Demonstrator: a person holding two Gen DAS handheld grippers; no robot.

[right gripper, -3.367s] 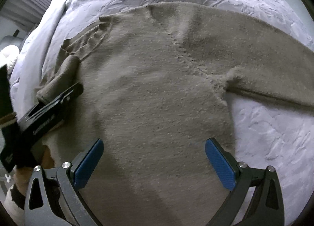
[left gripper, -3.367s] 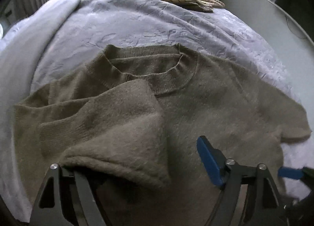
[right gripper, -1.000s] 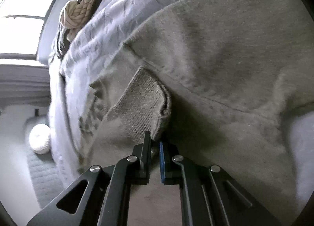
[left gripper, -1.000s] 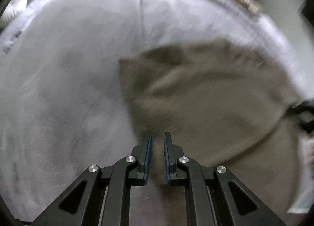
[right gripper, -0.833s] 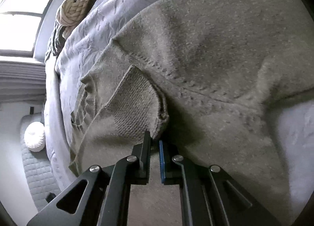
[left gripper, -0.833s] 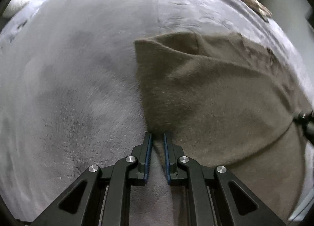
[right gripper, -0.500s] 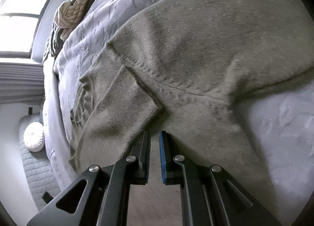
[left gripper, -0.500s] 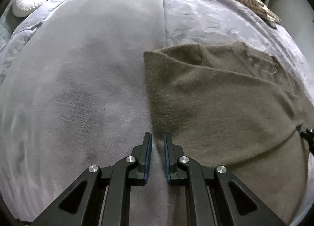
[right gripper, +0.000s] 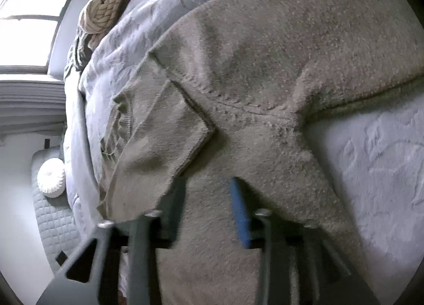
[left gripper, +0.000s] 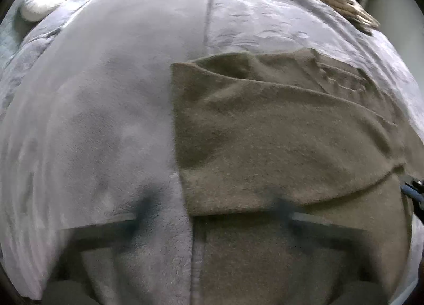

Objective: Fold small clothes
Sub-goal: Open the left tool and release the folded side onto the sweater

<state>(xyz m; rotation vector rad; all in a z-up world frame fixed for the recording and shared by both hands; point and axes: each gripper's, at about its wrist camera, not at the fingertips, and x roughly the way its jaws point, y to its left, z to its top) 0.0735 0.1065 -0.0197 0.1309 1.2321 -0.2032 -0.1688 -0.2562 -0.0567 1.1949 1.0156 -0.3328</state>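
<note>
Both wrist cameras look steeply down, close over the sweater (left gripper: 278, 146) (right gripper: 265, 66) on the bed (left gripper: 106, 92); both views share it.

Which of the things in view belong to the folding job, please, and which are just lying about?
Part of the job: brown sweater; left gripper and right gripper, both open.

Lying about: heap of knitwear; round white cushion; grey blanket.

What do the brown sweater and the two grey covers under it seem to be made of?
The sweater looks like fuzzy wool knit: visible stitches along the seam, matte nap. The smooth blanket looks like plush fleece, soft and brushed. The bedspread seems a woven cotton with a raised crinkled pattern. All are guesses from texture.
</note>
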